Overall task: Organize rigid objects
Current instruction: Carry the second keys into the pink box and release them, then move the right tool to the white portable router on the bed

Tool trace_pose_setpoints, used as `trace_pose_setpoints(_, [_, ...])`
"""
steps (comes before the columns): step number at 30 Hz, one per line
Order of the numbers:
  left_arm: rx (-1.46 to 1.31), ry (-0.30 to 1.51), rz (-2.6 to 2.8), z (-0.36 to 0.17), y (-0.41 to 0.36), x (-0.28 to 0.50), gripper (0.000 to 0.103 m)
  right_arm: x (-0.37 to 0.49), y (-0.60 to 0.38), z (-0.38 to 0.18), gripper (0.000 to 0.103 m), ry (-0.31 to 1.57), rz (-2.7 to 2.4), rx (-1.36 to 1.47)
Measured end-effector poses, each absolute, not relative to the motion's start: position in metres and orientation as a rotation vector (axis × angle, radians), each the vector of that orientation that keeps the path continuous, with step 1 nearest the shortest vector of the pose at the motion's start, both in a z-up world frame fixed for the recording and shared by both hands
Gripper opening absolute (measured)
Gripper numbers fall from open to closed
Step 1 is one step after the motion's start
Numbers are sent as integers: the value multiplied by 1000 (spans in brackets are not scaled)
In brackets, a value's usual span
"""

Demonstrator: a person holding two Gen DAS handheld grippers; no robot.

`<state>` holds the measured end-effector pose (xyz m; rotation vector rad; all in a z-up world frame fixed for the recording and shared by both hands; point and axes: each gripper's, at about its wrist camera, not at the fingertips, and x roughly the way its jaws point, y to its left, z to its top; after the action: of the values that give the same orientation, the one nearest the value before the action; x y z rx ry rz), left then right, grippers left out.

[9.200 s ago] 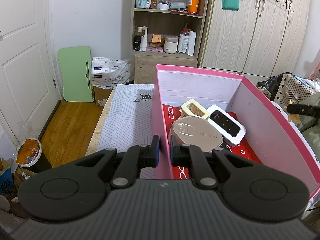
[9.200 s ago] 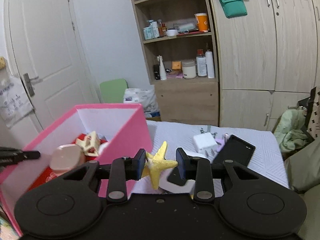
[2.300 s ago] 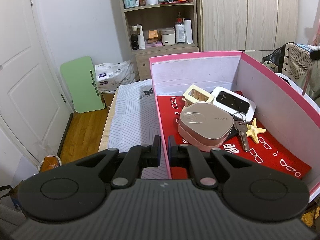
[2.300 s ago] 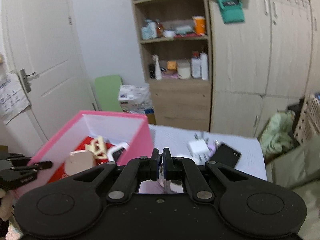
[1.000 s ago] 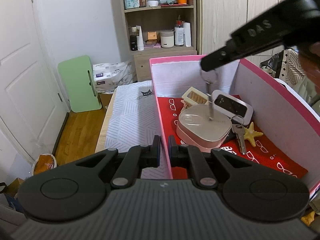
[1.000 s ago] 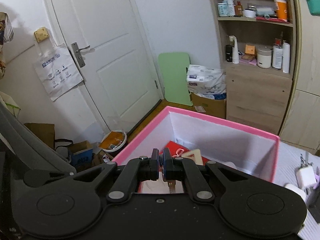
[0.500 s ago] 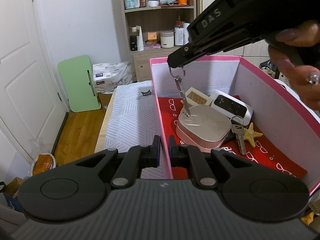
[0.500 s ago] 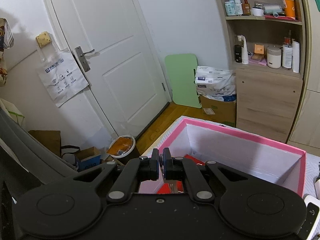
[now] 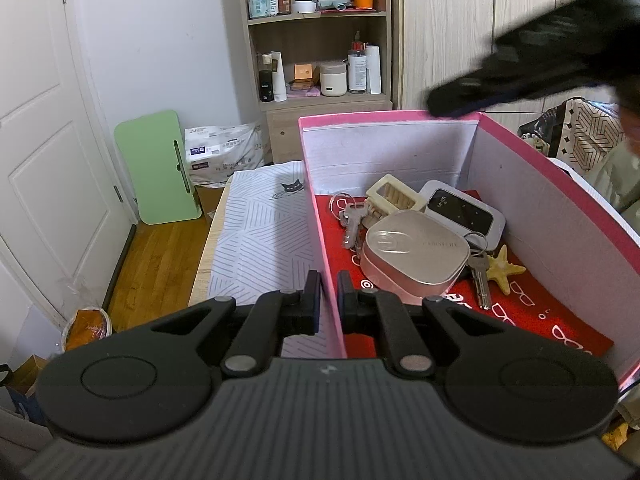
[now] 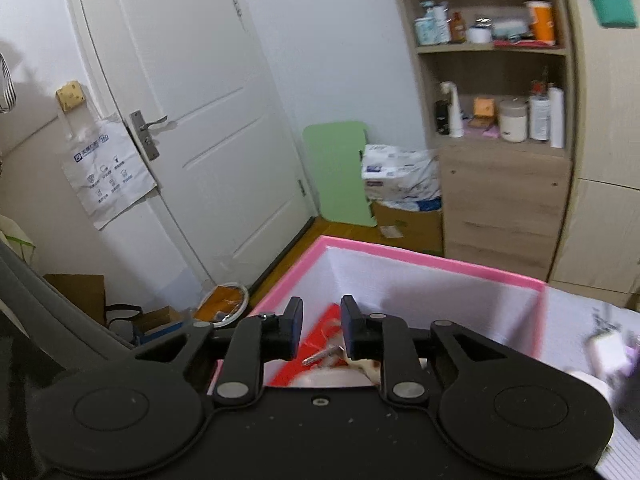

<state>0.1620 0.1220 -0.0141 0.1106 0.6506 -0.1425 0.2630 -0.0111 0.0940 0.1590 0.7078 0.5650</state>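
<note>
A pink box (image 9: 400, 114) with a red patterned floor stands on the table. My left gripper (image 9: 329, 304) is shut on its near left wall. Inside lie a rose-gold case (image 9: 416, 252), a white pocket router (image 9: 460, 212), a cream clip (image 9: 394, 196), a yellow starfish (image 9: 505, 269) and a bunch of keys (image 9: 478, 276). A key on a ring (image 9: 351, 222) lies loose at the back left of the floor. My right gripper (image 10: 321, 330) hangs over the box, jaws opening with nothing between them. It is a black blur (image 9: 520, 68) in the left wrist view.
A grey patterned cloth (image 9: 260, 232) covers the table left of the box. A white charger (image 10: 604, 348) lies blurred on the table to the right. Behind stand a wooden shelf unit (image 9: 320, 40), a green board (image 9: 158, 172) and a white door (image 10: 192, 120).
The right gripper held the key on its ring over the box, let it go and drew back up to the right. The key now lies in the box. The left gripper kept still.
</note>
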Motion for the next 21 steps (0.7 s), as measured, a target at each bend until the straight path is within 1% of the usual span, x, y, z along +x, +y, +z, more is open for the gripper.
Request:
trace_pose_setpoints(2, [110,651,-142,-14,122,162,7,249,-29,96,31,695,540,163])
trace_pose_setpoints(5, [105,653,-139,-14,121,162,7,228,-53,98,34,691,500,167])
trace_pose_setpoints(8, [107,656,-137,-13,121,163,7,210,-71,99,42,695,496,152])
trace_pose_setpoints(14, [106,658,-131,-13,119,163,7,191,-105,88,44,700,409,186])
trace_pose_setpoints(21, [115,660,-129,-13,118,162,7,187,-125,54,48,735,314,181])
